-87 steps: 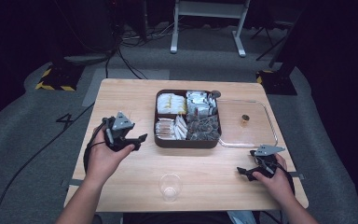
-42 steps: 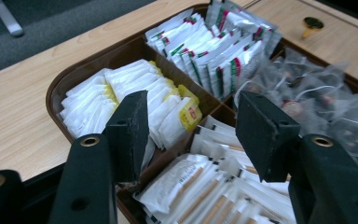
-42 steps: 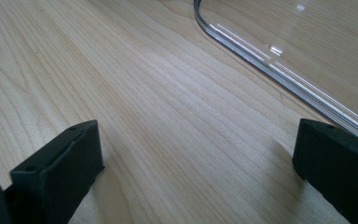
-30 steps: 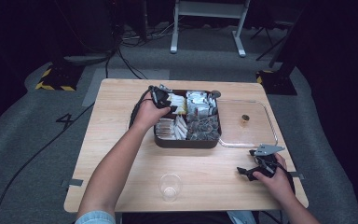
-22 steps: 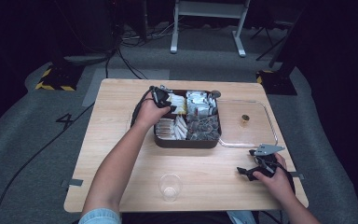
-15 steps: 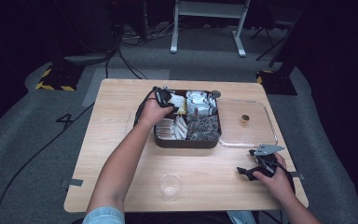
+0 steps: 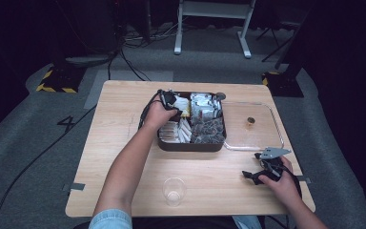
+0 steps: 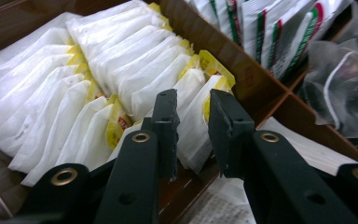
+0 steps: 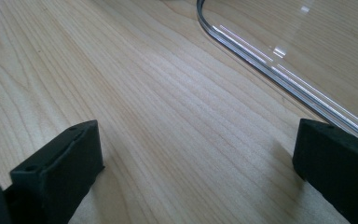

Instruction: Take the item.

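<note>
- Left gripper (image 7: 170, 101): held over the rear left compartment of the dark box (image 7: 190, 144). In the left gripper view its fingers (image 8: 168, 122) are seen a little apart, one on each side of the end of a white sachet (image 8: 196, 122); whether the pads press on it cannot be told.
- White sachets (image 8: 74, 88): packed in rows, on edge and leaning, with yellow ends; they lie in the compartment directly ahead of and beneath the left fingers.
- Right gripper (image 7: 266, 168): rested on the tabletop (image 7: 124, 143) near the front right corner, well apart from the box. Its fingers (image 9: 60, 161) are spread wide with only bare wood between them.
- Clear lid (image 7: 252, 128): laid flat just beside the box on its right; its rounded edge (image 9: 270, 70) is seen just ahead of the right fingers.
- Other compartments: red-and-green striped packets (image 8: 265, 32) and dark mesh bags (image 8: 349, 84) are cut off at the frame edge; print on them cannot be read.
- Clear cup (image 7: 174, 191): stood upright near the front edge, between the two forearms.
- Small dark object (image 7: 250, 120) on the lid: too small to identify.
- Surroundings: light wood tabletop, grey carpet, trailing cables, hazard-striped tape (image 7: 52, 88), white stand legs (image 7: 209, 28); the room is dark.
</note>
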Motion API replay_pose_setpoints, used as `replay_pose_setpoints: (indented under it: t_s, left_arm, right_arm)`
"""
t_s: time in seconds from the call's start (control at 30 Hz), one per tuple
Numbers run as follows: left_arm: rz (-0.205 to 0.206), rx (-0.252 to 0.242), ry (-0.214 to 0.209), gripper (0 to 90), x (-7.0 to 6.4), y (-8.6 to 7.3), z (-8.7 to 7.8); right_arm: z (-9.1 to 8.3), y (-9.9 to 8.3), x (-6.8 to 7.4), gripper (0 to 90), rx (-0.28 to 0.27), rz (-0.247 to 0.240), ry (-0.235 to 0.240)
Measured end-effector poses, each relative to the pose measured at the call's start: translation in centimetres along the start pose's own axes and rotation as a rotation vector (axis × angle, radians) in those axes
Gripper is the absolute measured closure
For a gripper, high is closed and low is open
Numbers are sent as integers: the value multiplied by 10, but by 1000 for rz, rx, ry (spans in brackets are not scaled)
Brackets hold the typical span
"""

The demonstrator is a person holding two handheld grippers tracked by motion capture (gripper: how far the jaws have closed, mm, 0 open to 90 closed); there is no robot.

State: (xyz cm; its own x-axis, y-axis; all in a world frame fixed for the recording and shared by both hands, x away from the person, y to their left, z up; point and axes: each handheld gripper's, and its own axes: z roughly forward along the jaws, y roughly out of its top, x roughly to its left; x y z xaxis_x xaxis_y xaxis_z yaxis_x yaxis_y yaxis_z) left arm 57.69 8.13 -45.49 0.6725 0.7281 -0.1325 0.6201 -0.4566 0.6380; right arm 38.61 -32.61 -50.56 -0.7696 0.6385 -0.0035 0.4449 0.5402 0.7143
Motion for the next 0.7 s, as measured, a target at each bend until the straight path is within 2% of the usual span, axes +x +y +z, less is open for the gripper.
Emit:
replay_pose_setpoints:
  t_s: [0.2,0.23,0.33,0.4,0.43,0.57,0.7]
  left_arm:
    - [-7,1,-16,721,0,0,-1]
    - [-1,9,-17,760,-1,0,0]
    - [8,15,-20,792,-3,0,1]
    - [19,25,-20,824,-3,0,2]
    - [25,33,-20,874,-3,0,2]
    - [57,32,-9,900,-6,0,2]
    - [84,10,-9,900,-7,2,-2]
  right_arm:
    - [0,0,0,14,0,0,0]
    - [0,0,0,14,0,0,0]
    - [0,0,0,14,0,0,0]
    - [0,0,0,14,0,0,0]
    - [0,0,0,14,0,0,0]
    - [0,0,0,14,0,0,0]
    - [0,0,0,14,0,0,0]
